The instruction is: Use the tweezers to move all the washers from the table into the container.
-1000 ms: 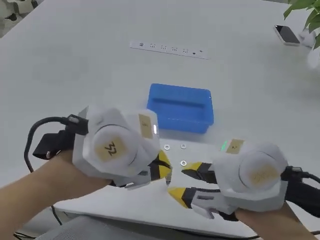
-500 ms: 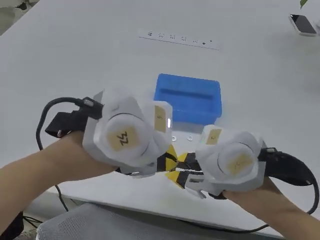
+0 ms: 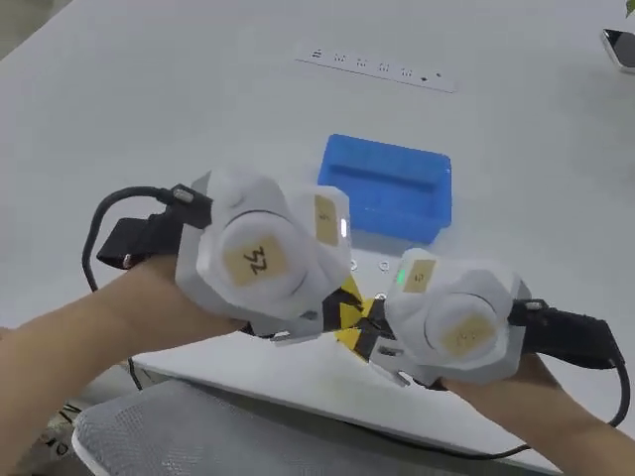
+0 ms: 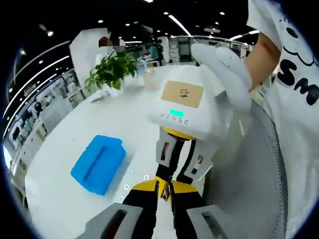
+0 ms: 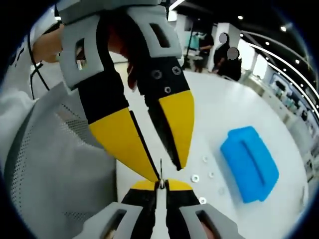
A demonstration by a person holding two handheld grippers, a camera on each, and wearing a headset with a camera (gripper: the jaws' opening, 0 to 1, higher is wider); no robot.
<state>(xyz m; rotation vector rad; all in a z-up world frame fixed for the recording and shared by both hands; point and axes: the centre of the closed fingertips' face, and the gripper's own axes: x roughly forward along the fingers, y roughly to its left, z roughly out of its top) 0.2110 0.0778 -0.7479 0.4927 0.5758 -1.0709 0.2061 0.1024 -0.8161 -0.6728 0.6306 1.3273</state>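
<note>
Left gripper (image 4: 166, 189) and right gripper (image 5: 160, 186) meet tip to tip, fingers (image 5: 142, 188) of both pinching the tweezers (image 5: 160, 179) in an apparent handover; washers (image 3: 384, 266) and container (image 3: 387, 188) wait at 12 o'clock.

The head view looks steeply down from the person's side of the blue container (image 3: 387, 188), taking in the desk (image 3: 179, 89) around it. The left gripper view sits low, container ahead-left, and faces the right hand-held gripper (image 4: 169, 177) at close range. The right gripper view faces the left hand-held gripper (image 5: 167, 172) very near, container to its right. All three share the container and the washers (image 5: 195, 178) beside it. The two gripper views meet at the tweezers (image 5: 160, 167).
</note>
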